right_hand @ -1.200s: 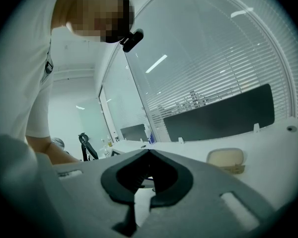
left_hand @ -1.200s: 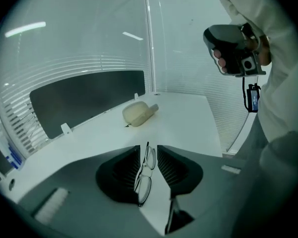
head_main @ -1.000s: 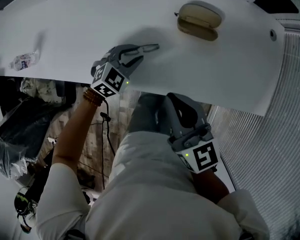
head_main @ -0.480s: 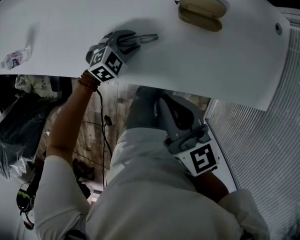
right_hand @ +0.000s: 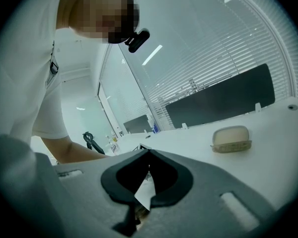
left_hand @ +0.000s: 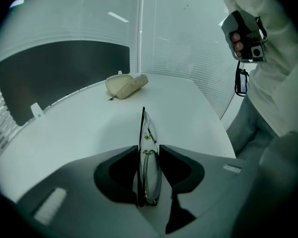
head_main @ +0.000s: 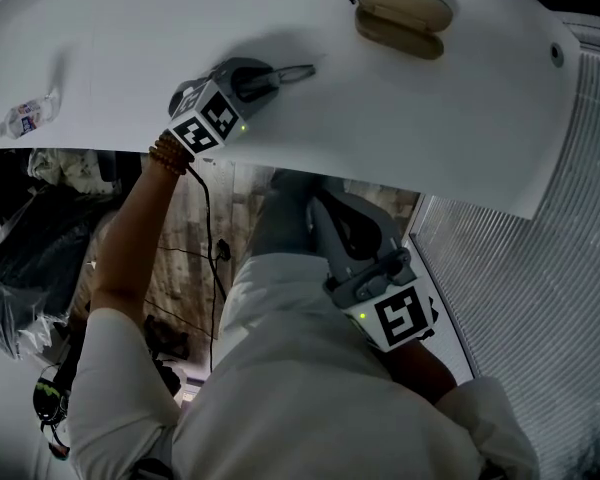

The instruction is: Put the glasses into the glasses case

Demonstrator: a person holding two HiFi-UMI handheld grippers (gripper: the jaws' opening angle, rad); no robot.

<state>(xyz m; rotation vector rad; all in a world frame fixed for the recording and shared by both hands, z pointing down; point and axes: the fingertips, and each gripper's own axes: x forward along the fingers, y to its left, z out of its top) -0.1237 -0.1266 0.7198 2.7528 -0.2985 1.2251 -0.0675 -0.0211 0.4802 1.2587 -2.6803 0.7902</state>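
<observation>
The folded glasses lie on the white table, thin frame toward the case. My left gripper is down on them. In the left gripper view the glasses stand edge-on in the gap of my left gripper, whose jaws are closing, with both pads against the frame. The beige glasses case sits at the far side, apart from the glasses; it also shows as the case and the case. My right gripper hangs below the table's near edge by the person's lap, its tips together with nothing held.
A small crumpled plastic bottle lies at the table's far left. A dark panel stands along the table's back edge. Window blinds run down the right side. Bags and cables sit on the floor at the left.
My left gripper has sunk onto the table over the glasses and its jaws have drawn in around them. The right gripper has hardly shifted.
</observation>
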